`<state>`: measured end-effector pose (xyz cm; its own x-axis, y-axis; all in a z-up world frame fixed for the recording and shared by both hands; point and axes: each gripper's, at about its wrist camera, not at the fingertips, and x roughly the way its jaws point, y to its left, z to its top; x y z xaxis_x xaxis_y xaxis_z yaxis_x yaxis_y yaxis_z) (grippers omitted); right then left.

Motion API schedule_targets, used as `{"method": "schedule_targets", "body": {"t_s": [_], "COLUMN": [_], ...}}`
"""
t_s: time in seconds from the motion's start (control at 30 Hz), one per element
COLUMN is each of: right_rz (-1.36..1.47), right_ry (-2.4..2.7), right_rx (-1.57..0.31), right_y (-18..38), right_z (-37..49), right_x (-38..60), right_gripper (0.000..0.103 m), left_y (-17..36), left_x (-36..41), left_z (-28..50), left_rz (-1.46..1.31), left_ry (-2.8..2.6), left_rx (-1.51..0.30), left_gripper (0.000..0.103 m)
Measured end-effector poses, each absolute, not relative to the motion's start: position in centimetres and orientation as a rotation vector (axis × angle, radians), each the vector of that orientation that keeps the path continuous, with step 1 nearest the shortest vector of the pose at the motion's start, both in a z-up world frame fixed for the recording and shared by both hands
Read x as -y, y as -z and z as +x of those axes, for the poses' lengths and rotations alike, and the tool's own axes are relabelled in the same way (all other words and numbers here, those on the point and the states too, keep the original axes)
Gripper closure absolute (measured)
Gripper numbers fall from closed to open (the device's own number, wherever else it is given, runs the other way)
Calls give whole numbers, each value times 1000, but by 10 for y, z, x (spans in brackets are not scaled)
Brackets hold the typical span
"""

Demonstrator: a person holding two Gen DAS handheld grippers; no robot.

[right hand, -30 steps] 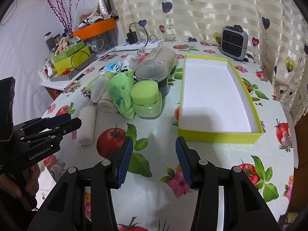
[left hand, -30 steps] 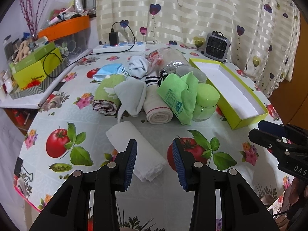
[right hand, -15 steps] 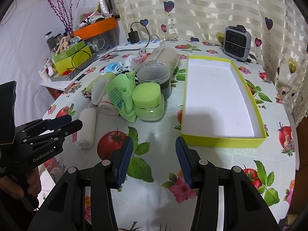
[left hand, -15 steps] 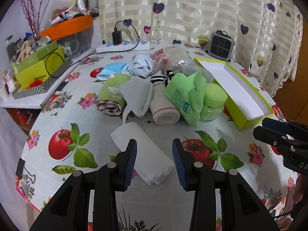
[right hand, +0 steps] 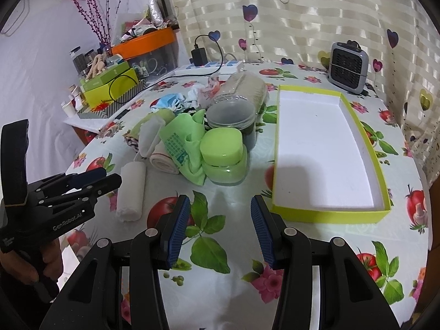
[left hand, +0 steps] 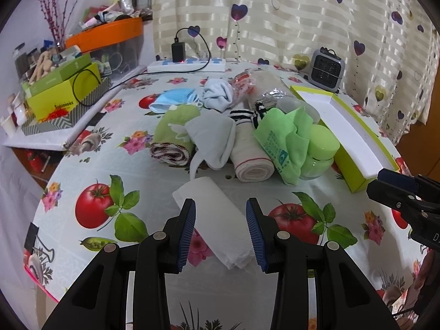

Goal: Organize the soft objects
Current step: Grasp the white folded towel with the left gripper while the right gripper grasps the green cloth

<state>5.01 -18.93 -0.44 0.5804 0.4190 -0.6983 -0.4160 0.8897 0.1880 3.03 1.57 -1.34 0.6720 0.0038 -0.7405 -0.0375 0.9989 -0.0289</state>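
Observation:
A white rolled cloth (left hand: 217,214) lies on the tomato-print tablecloth, and in the left wrist view it shows between the spread fingers of my left gripper (left hand: 221,220), which is open; the pads do not press it. In the right wrist view my left gripper (right hand: 110,177) hovers just left of that white roll (right hand: 132,189). Behind it is a pile: a green patterned roll (left hand: 173,137), a grey sock (left hand: 214,137), a cream roll (left hand: 253,162), a green cloth (left hand: 283,140). My right gripper (right hand: 220,225) is open over bare tablecloth, near the front wall of the yellow-green box (right hand: 330,216).
A green-lidded jar (right hand: 222,156) and a dark jar (right hand: 231,115) stand beside the pile. A blue mask (left hand: 176,97) and a white sock (left hand: 220,93) lie farther back. A small grey heater (right hand: 348,67), a power strip (left hand: 187,64) and a cluttered side shelf (left hand: 63,101) ring the table.
The left gripper has edged over, so the white roll now sits centred between its fingers instead of left of centre. The right gripper has hardly moved. Both stay open.

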Motion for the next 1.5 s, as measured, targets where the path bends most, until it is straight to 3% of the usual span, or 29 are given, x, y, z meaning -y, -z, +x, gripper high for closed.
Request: {"method": "schedule_targets", "body": {"t_s": [0.5,0.9,1.5], "right_rz": [-10,-42,-200], "right_ry": [-567,-575,-569], "right_rx": [-833,-838,-724], "right_y": [7,7,-7], "right_z": [56,65,112], "right_x": [167,157,115], "right_gripper": [54,54,54], "left_y": [15,40,56], "left_x": [-54,-43,-36], "left_z": [36,44,54], "left_rz": [-147,-239,-250], "left_ry": [-49,29,29], "left_rx": [-840,-945,-969], "left_gripper": [66,63,60]}}
